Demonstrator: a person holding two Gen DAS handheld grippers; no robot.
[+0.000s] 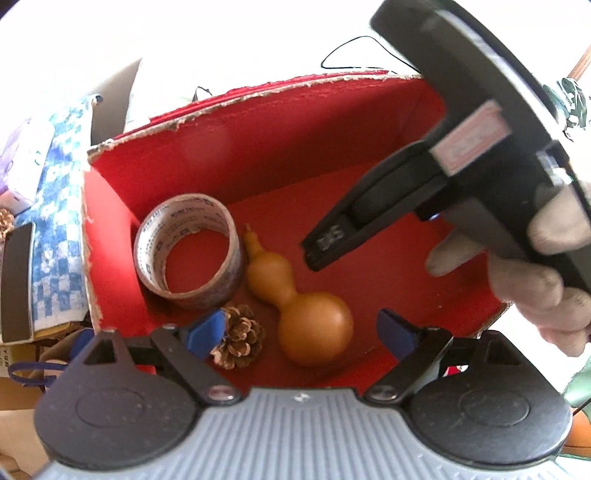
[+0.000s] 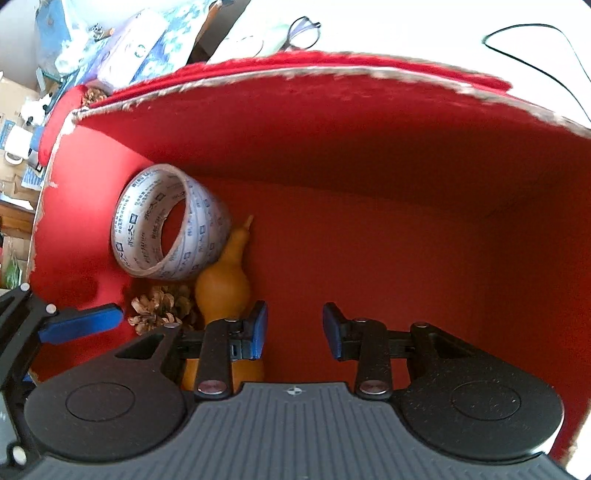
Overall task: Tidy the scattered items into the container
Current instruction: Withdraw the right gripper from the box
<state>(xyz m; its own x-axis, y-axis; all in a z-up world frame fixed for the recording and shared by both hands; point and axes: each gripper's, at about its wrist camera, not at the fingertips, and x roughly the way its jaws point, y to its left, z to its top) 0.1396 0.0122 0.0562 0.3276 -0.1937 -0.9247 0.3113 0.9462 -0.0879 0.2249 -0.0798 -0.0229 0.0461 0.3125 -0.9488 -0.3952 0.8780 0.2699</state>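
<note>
A red box [image 1: 258,147] with torn cardboard rims holds a roll of printed tape [image 1: 188,251], a tan gourd [image 1: 303,314] and a pine cone [image 1: 240,336]. My left gripper [image 1: 301,332] is open and empty over the box's near edge, above the gourd and cone. My right gripper [image 2: 293,328] is open and empty inside the box [image 2: 369,166], beside the gourd [image 2: 225,280], with the tape [image 2: 166,229] and pine cone [image 2: 159,306] to its left. The right gripper also shows in the left wrist view [image 1: 317,251], held by a gloved hand.
A blue-and-white checked cloth [image 1: 55,229] and a second pine cone [image 1: 5,221] lie left of the box. Black cable [image 2: 535,48] and eyeglasses [image 2: 303,33] lie behind it. Boxes and clutter [image 2: 122,51] stand at the far left.
</note>
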